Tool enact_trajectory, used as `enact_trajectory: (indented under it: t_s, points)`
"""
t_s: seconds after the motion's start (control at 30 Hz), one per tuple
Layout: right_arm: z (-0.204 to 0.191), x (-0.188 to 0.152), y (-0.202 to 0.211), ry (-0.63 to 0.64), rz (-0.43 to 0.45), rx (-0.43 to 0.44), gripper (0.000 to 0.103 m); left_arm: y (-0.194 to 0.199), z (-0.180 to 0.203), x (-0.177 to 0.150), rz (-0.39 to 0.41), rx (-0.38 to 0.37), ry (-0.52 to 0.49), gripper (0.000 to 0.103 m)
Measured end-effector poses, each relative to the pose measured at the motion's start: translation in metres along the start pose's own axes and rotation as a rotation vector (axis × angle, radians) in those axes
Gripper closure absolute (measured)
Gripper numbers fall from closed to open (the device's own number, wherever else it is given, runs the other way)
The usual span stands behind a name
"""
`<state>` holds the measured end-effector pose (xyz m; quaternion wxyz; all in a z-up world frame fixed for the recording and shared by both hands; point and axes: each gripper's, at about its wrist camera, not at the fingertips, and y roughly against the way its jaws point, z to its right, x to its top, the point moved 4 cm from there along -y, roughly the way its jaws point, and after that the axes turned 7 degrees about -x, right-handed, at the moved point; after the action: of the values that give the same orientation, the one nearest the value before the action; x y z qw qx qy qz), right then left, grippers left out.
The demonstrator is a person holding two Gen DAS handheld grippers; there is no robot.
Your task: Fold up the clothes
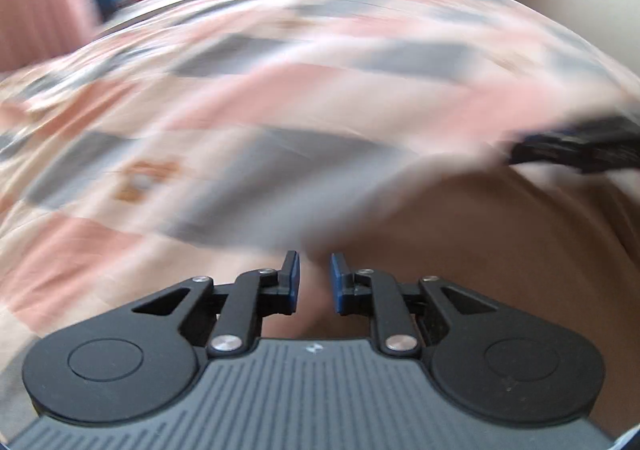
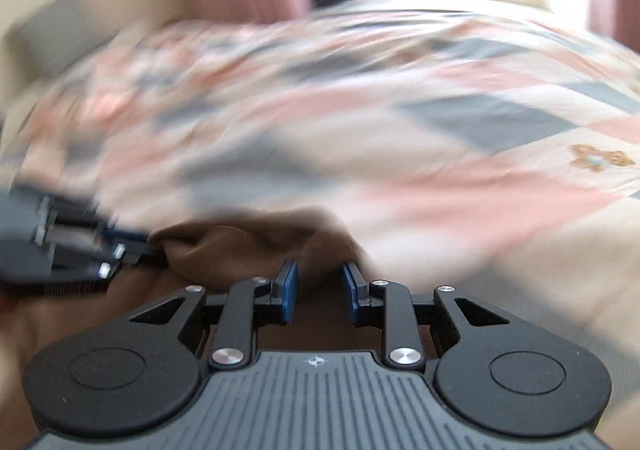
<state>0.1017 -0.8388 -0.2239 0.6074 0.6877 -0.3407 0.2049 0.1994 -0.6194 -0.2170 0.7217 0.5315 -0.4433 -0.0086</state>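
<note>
1. Left hand-held gripper [image 1: 314, 284]: jaws nearly together, a fold of the brown garment [image 1: 460, 242] between the pads, apparently pinched. The garment spreads to its right over the patterned bed cover [image 1: 200, 102].
2. Right hand-held gripper [image 2: 319, 292]: jaws a little wider and just starting to part; brown cloth bunches between the pads, but blur hides whether they press on it.
3. Judgement: both hold one edge, long axis running gripper to gripper; neither is nearer.
</note>
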Motion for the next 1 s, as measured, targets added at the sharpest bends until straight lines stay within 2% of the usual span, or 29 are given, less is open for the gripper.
enact_trajectory:
  t_s: [0.07,0.17,0.23,0.33,0.47,0.53,0.63,0.7,0.8,1.0]
  points:
    - [0.023,0.014,0.003,-0.094,0.006,-0.026,0.072,0.003,-0.017,0.008,0.006,0.033,0.11,0.091]
    - [0.057,0.013,0.043,-0.216,0.035,0.002,0.072,0.037,-0.011,-0.006,0.018,-0.057,0.204,0.092]
    - [0.086,-0.009,0.096,-0.296,0.062,-0.019,0.07,0.062,0.012,-0.031,-0.014,-0.124,0.214,0.091]
    - [0.14,-0.064,0.186,-0.474,0.054,-0.112,0.069,0.092,0.061,-0.079,-0.093,-0.239,0.214,0.091]
    - [0.208,-0.157,0.3,-0.717,0.012,-0.333,0.066,0.112,0.139,-0.136,-0.197,-0.355,0.215,0.091]
    - [0.233,-0.199,0.346,-0.81,-0.002,-0.432,0.066,0.117,0.171,-0.15,-0.228,-0.404,0.25,0.091]
    - [0.256,-0.244,0.396,-0.897,-0.005,-0.495,0.066,0.12,0.212,-0.164,-0.27,-0.462,0.293,0.091]
    - [0.268,-0.267,0.413,-0.974,0.001,-0.482,0.066,0.118,0.231,-0.166,-0.284,-0.471,0.28,0.091]
    - [0.282,-0.291,0.42,-1.102,0.066,-0.377,0.065,0.116,0.253,-0.159,-0.28,-0.467,0.229,0.09]
    - [0.285,-0.317,0.411,-1.151,0.091,-0.36,0.056,0.12,0.274,-0.144,-0.249,-0.45,0.166,0.086]
